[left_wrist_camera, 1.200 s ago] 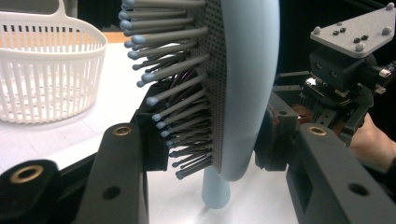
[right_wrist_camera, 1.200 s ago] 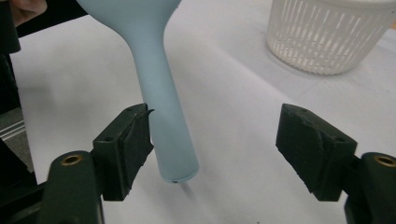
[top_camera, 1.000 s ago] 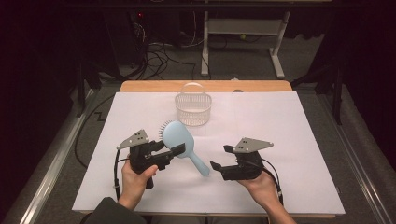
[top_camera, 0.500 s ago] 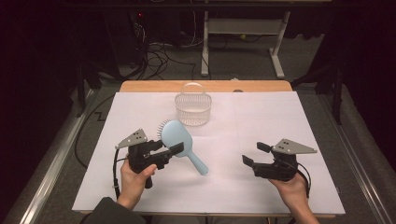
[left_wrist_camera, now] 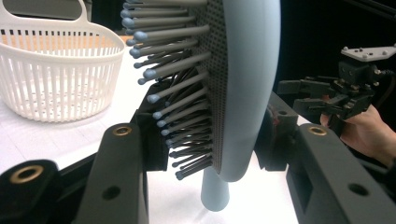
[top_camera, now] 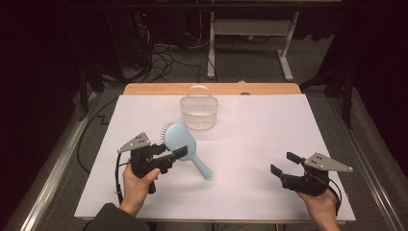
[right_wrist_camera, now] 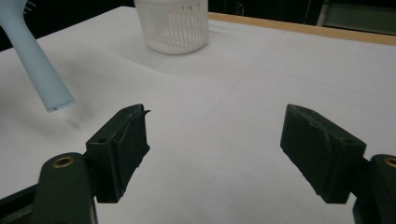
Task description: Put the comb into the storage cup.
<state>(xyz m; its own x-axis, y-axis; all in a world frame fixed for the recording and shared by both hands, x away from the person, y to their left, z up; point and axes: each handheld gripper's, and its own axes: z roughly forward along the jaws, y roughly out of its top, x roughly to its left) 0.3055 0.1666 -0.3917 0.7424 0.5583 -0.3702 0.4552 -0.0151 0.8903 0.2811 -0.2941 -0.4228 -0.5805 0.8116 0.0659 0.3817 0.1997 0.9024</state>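
Right tongs [top_camera: 280,164] moved away from the hairbrush toward the table's right edge, jaws wide and empty, left tongs [top_camera: 179,154] unmoved, clamped on the blue hairbrush [top_camera: 182,138] head above the table's left half, handle tip cut off in the left gripper view.

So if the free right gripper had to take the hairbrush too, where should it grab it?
Probably the handle. The left gripper is clamped across the hairbrush head, one pad in the bristles and one on the smooth back, so the head is taken. The handle slopes down towards the right gripper, bare and slim enough for its open jaws. Come in from the handle's free end, jaws either side.
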